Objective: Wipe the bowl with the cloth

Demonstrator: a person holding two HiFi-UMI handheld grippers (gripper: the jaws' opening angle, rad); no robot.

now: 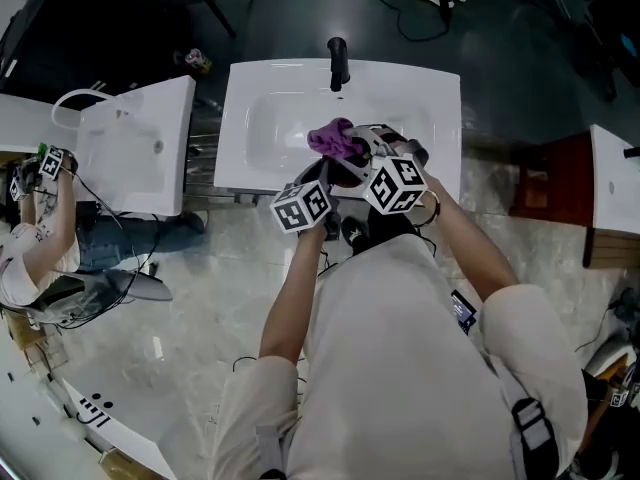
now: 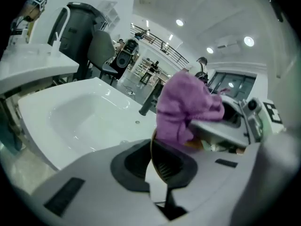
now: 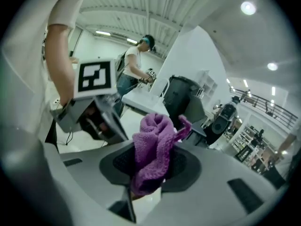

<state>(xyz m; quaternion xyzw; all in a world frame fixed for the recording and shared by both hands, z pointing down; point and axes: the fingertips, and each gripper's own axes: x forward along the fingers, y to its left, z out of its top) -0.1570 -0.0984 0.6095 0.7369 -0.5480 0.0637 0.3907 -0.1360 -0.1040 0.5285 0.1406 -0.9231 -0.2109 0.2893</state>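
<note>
My left gripper [image 2: 155, 167] is shut on the thin brown rim of the bowl [image 2: 162, 165], which shows edge-on between its jaws. Just beyond that rim hangs a bunched purple cloth [image 2: 184, 107]. My right gripper [image 3: 149, 173] is shut on the cloth [image 3: 153, 145], which stands up out of its jaws. In the head view both grippers meet over the front right of the white sink, the left gripper [image 1: 322, 183] beside the right gripper [image 1: 372, 153], with the cloth [image 1: 335, 138] above them. The bowl is mostly hidden there.
The white sink basin [image 1: 285, 118] has a black faucet [image 1: 338, 63] at its far edge. A second white sink [image 1: 130, 148] stands to the left, with another person [image 1: 35, 243] and cables beside it. A brown cabinet [image 1: 555, 188] is on the right.
</note>
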